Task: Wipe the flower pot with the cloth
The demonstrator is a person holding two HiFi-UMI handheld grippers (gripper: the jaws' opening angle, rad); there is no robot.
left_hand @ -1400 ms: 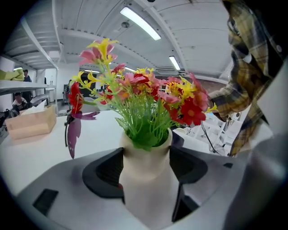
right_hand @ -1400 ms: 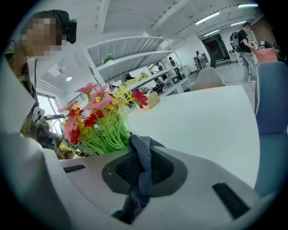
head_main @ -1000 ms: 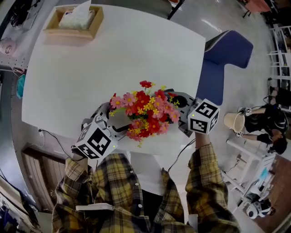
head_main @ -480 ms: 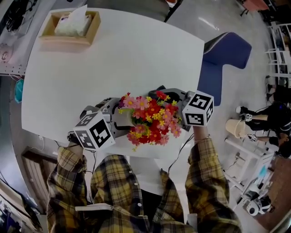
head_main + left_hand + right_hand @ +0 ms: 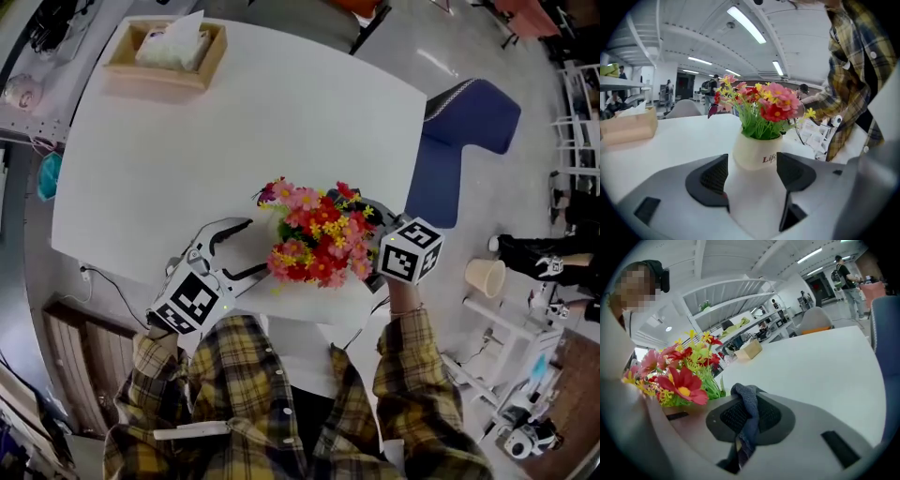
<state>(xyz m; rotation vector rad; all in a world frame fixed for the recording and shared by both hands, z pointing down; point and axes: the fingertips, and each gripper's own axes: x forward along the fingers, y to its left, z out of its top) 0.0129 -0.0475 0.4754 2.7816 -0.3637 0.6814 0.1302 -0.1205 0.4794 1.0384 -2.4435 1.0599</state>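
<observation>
Left gripper view: cream flower pot (image 5: 757, 152) upright on the white table (image 5: 187, 141), dark lettering on its side, red, pink and yellow flowers (image 5: 319, 244) bunched above it. From the head view, close to the table's 6 o'clock edge and nearly all hidden under the blooms. At 8 o'clock of the flowers, left gripper (image 5: 246, 248) spread wide and holding nothing, with the pot straight ahead in line with the gap and clear of both dark pads (image 5: 712, 176). At 3 o'clock, hard against the blooms, right gripper (image 5: 733, 425) closed on a dark blue-grey cloth (image 5: 747, 416) draped over one ribbed pad and pinched down into the cleft. Marker cube (image 5: 411, 250) just behind. Far off at 11 o'clock, wooden tissue box (image 5: 167, 56) on the table corner. Off the table at 2 o'clock, blue chair (image 5: 459, 131).
</observation>
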